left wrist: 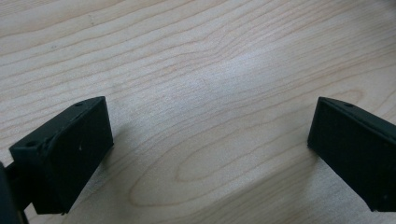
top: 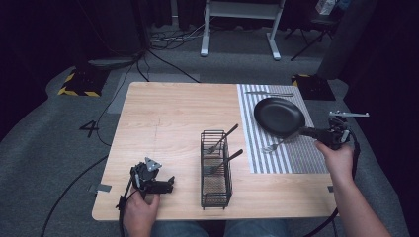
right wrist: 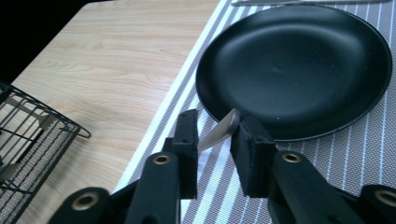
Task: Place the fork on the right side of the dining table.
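1. Since the fork (top: 274,145) is a slim piece of bare metal, it should be light and stiff, but slick under the pads and liable to swivel if pinched at one end.
2. It lies on the striped mat (top: 296,158) just beside the black pan (top: 279,116), prongs toward the wire basket (top: 216,168). In the right gripper view its handle tip (right wrist: 219,130) slants up against the pan's rim (right wrist: 294,65).
3. The right hand-held gripper (right wrist: 217,119) stands partly spread, with that handle tip between its jaws. One pad is at or near the metal and the other is clear of it, so nothing is pinched.
4. A better hold would be further down the handle, squarely across its flat faces.
5. The left hand-held gripper (top: 170,183) is spread wide over bare worktop (left wrist: 201,60), holding nothing.
6. Hard to make out: the prongs are small in the high view and are hidden behind the jaws in the right gripper view. Whether the handle rests on the pan or merely passes it is unclear. The basket already holds two dark-handled utensils (top: 222,138), their heads blurred by the wires.
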`<state>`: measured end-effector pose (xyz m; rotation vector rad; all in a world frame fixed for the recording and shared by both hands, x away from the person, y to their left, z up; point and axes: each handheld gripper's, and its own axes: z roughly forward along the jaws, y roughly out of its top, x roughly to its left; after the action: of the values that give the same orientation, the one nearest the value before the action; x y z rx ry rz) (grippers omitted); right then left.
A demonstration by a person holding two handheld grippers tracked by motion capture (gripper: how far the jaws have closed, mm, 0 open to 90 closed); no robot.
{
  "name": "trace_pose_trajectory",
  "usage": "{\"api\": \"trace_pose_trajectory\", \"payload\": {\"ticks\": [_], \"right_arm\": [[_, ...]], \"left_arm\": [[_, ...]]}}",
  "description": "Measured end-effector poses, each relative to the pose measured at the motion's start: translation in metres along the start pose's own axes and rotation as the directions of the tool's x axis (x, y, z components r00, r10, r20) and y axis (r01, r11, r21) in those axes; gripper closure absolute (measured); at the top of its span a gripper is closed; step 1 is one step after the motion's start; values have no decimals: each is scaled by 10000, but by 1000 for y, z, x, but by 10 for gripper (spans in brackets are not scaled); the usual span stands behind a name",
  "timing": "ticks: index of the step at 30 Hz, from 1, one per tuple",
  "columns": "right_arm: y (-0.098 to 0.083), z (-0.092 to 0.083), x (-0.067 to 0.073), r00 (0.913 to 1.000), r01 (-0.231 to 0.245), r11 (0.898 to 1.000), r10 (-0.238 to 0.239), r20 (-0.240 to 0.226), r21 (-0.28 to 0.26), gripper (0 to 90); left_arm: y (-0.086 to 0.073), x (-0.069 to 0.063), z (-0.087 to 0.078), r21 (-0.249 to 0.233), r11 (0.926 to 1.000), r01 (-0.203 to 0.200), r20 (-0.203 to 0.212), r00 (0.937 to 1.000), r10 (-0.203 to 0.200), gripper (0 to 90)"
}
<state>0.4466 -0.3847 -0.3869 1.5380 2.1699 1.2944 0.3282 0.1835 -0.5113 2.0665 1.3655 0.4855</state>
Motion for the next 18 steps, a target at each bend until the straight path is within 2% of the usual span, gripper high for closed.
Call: {"api": "trace_pose_trajectory", "payload": {"ticks": [5,18], "right_arm": [[-1,3,-8,9998,-135,9998,133,123,161,692],[-8,6,-19,9986,-242,9984,218,476,514,678]], "left_arm": [[0,0,0,0,10000,-13,-3,10000,13,1],[0,0,0,0,10000,-11,-7,10000,11,1]]}}
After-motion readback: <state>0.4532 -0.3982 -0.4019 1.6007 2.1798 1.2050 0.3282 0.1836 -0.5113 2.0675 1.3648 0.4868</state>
